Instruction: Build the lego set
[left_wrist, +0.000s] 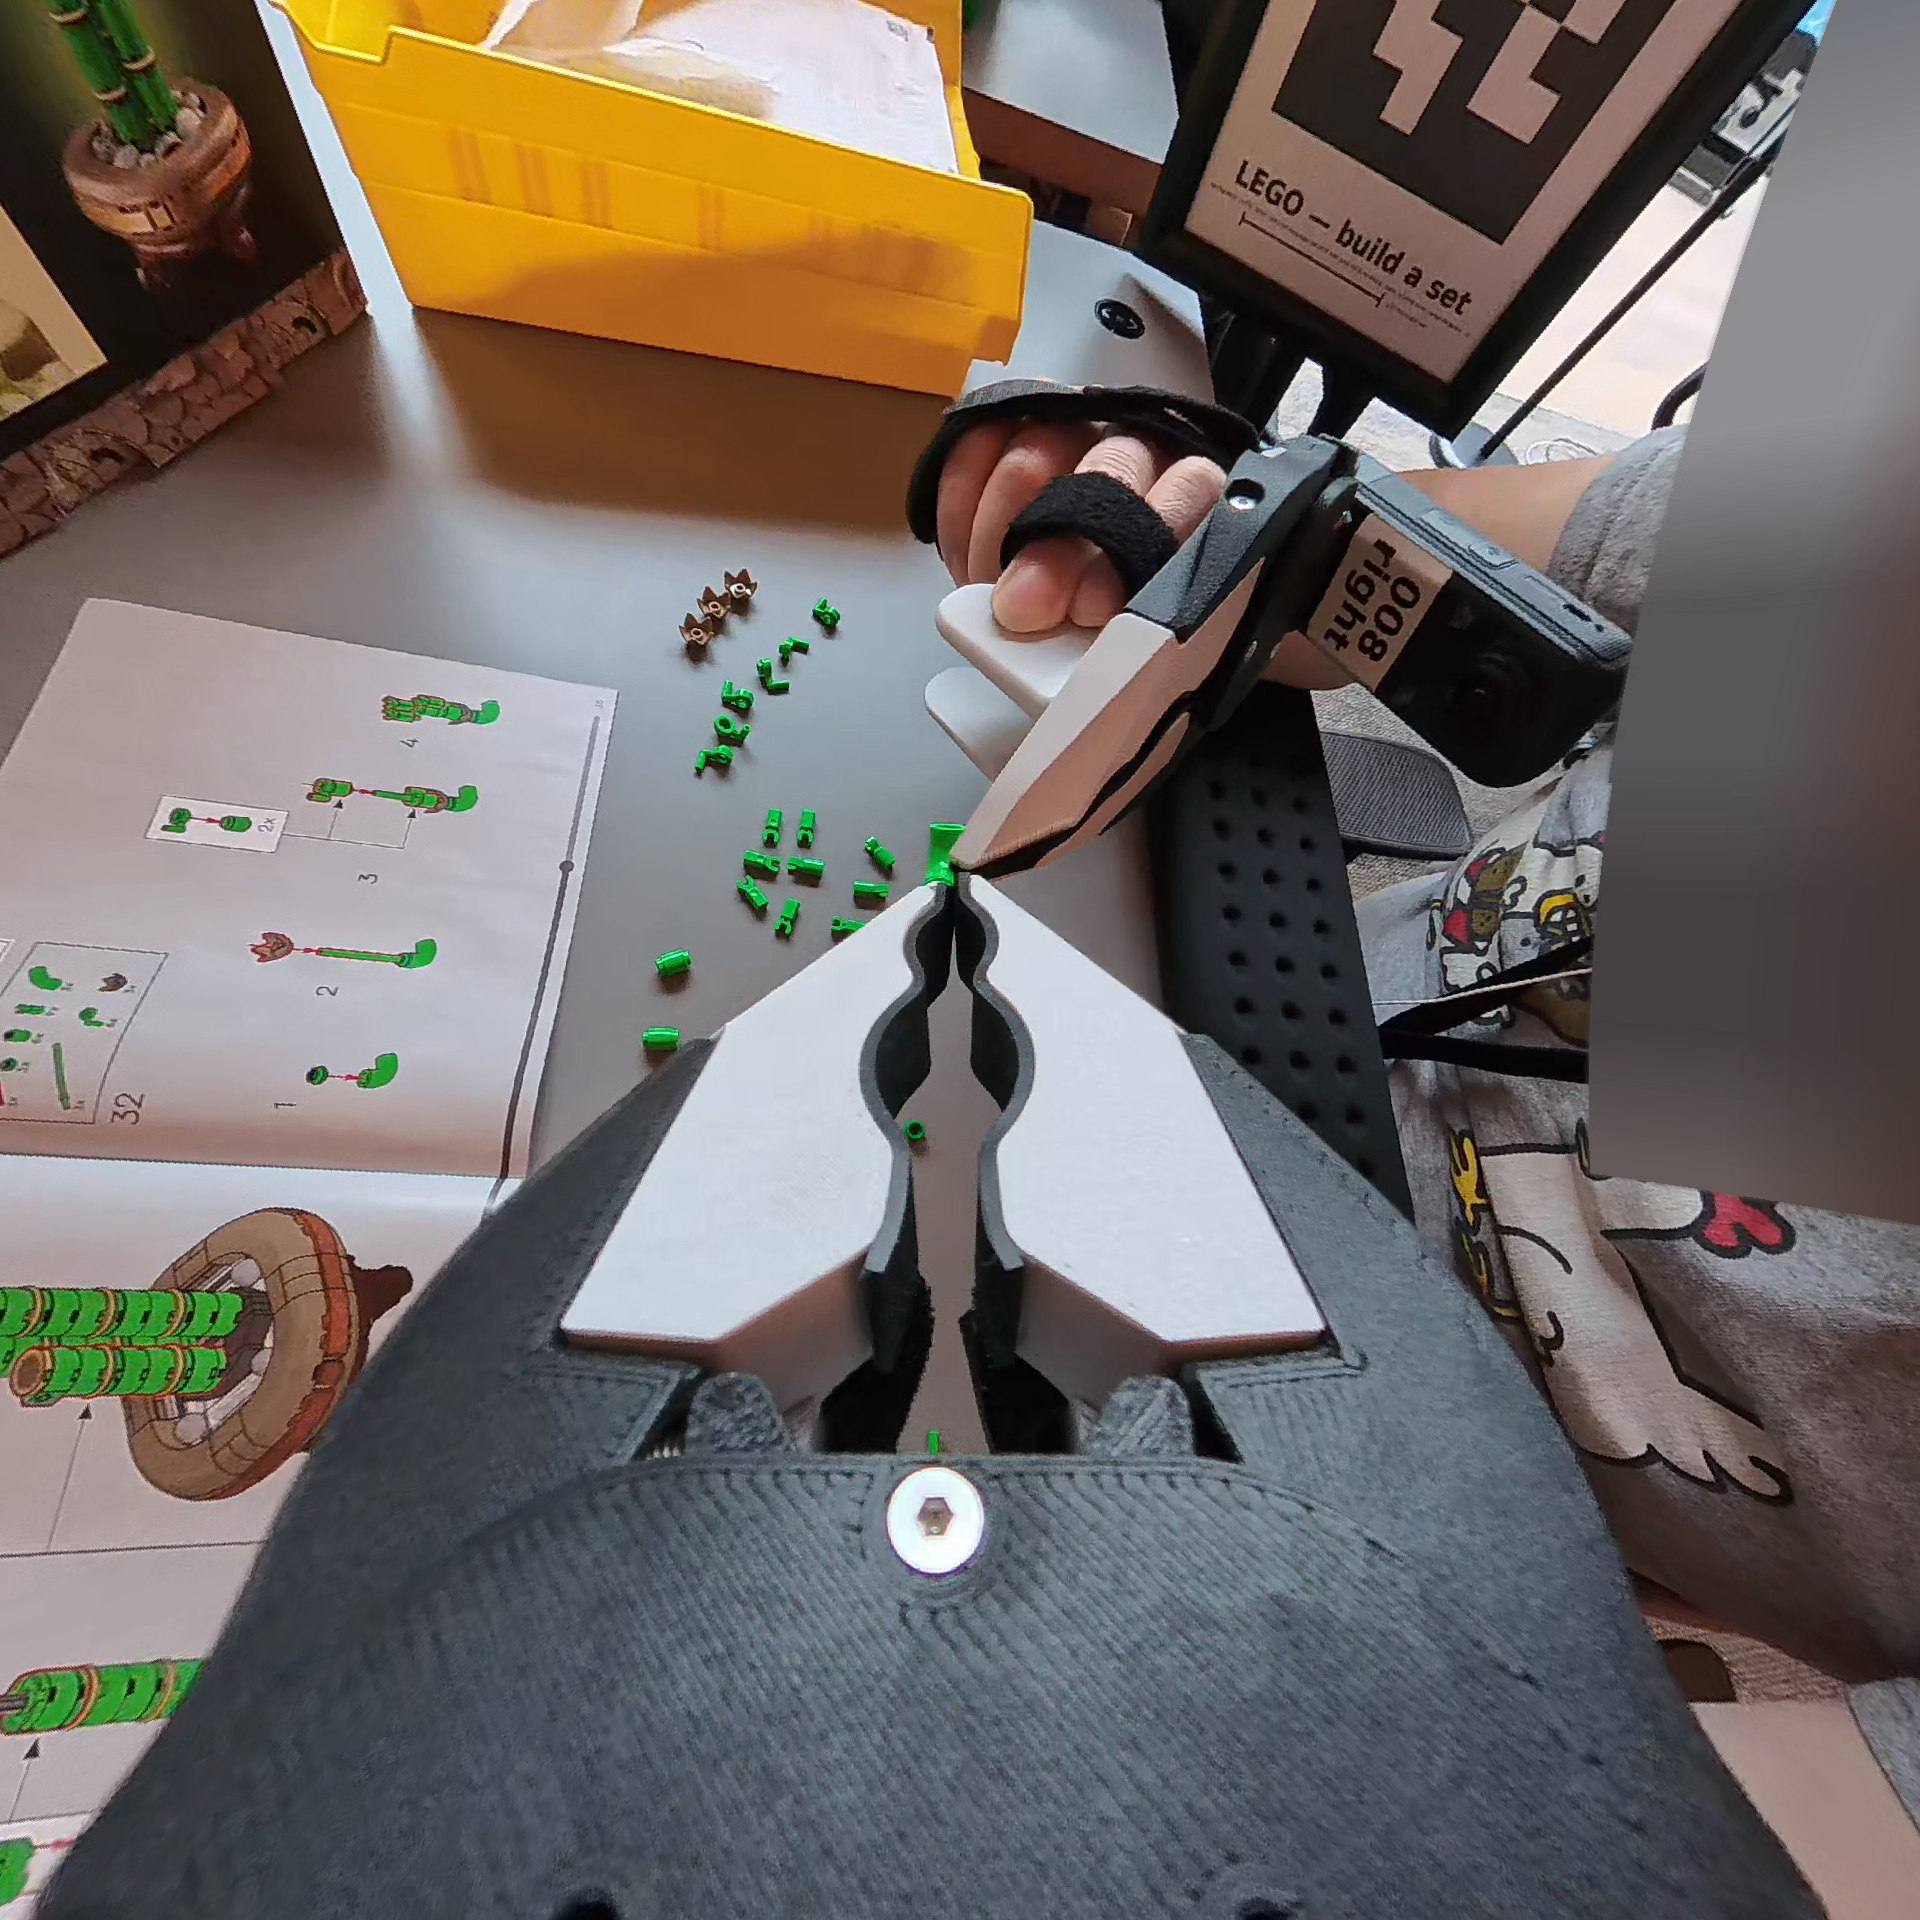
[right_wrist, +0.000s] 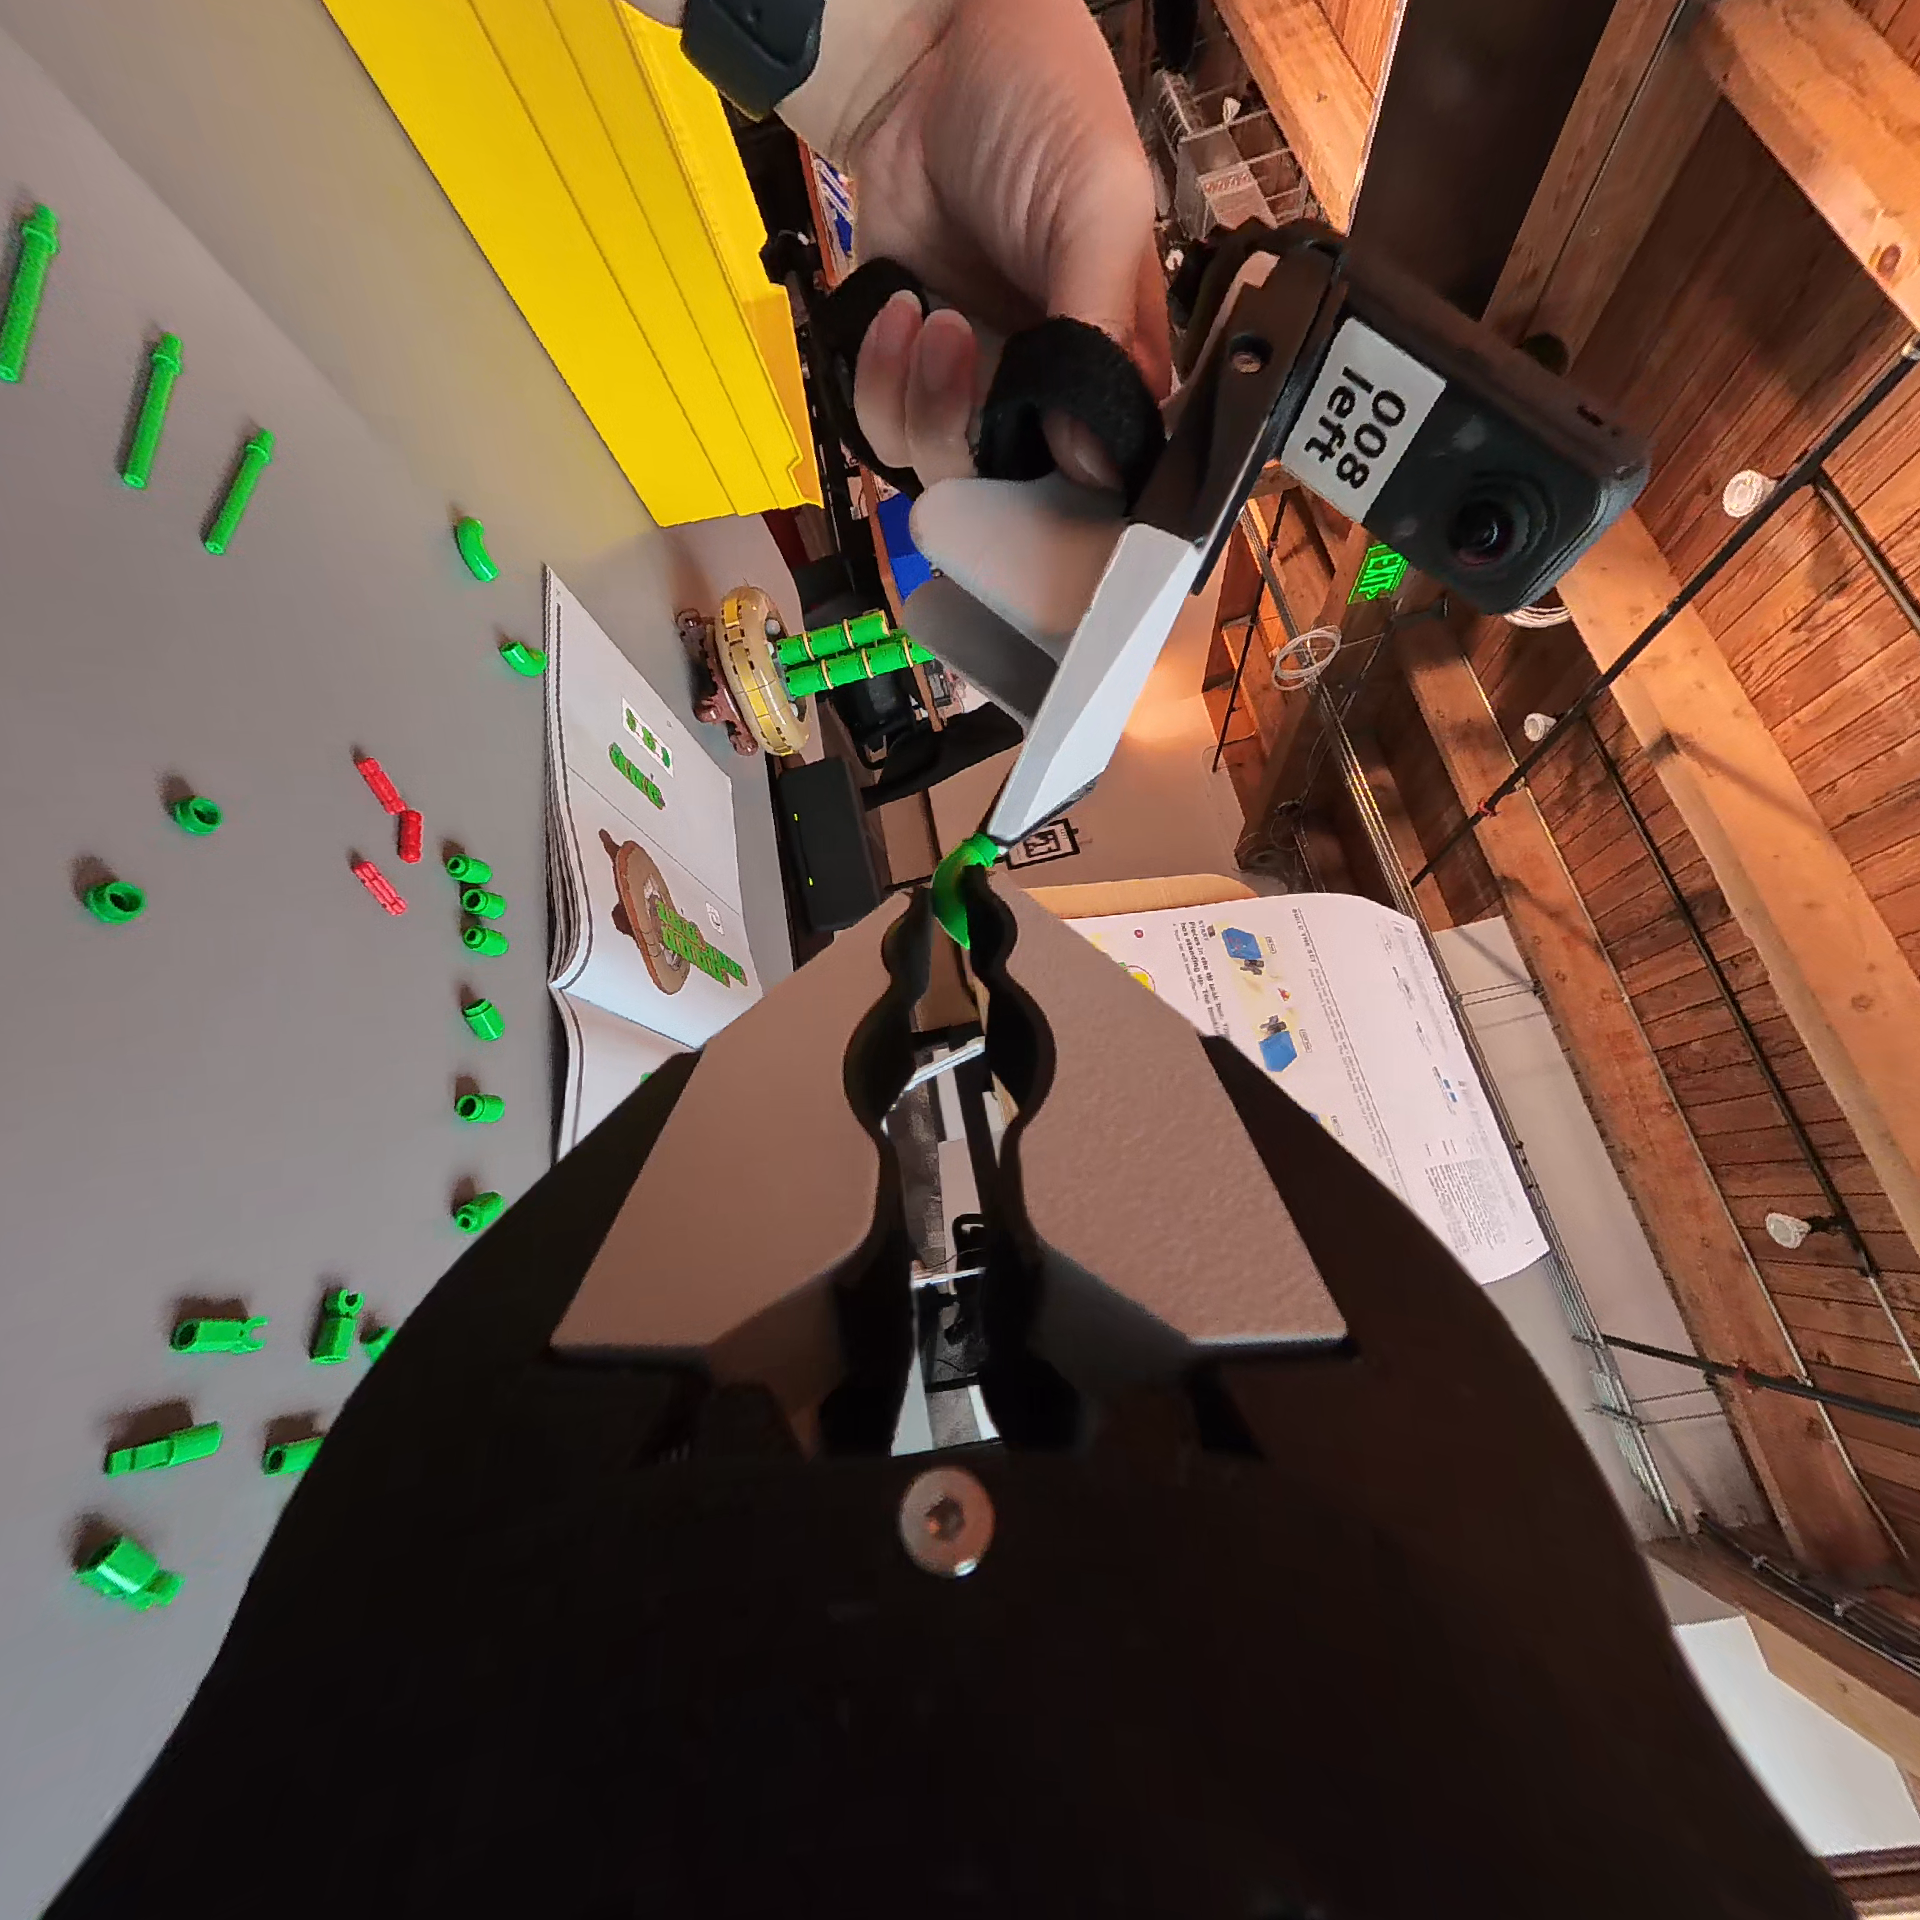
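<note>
Left gripper (left_wrist: 954, 883) jaws pinched nearly together at the tips, clamped on the stem end of a small bright-green plastic lego piece (left_wrist: 940, 854). Right gripper (right_wrist: 951, 902) jaws likewise all but closed, gripping the same piece's curved green end (right_wrist: 954, 894). Tips of both grippers met nose to nose above the grey tabletop (left_wrist: 520, 499), right one entering the left wrist view from 2 o'clock. Scattered loose green lego bits (left_wrist: 795, 868) on the table at 10 o'clock from the left tips; three small brown flower-shaped pieces (left_wrist: 719, 613) farther out at 11. Open paper instruction booklet (left_wrist: 291, 883) at 9 o'clock. Yellow plastic bin (left_wrist: 686, 229) at 12. Partly built brown-and-green bamboo pot model (right_wrist: 769, 675) lying beyond the booklet in the right wrist view.
</note>
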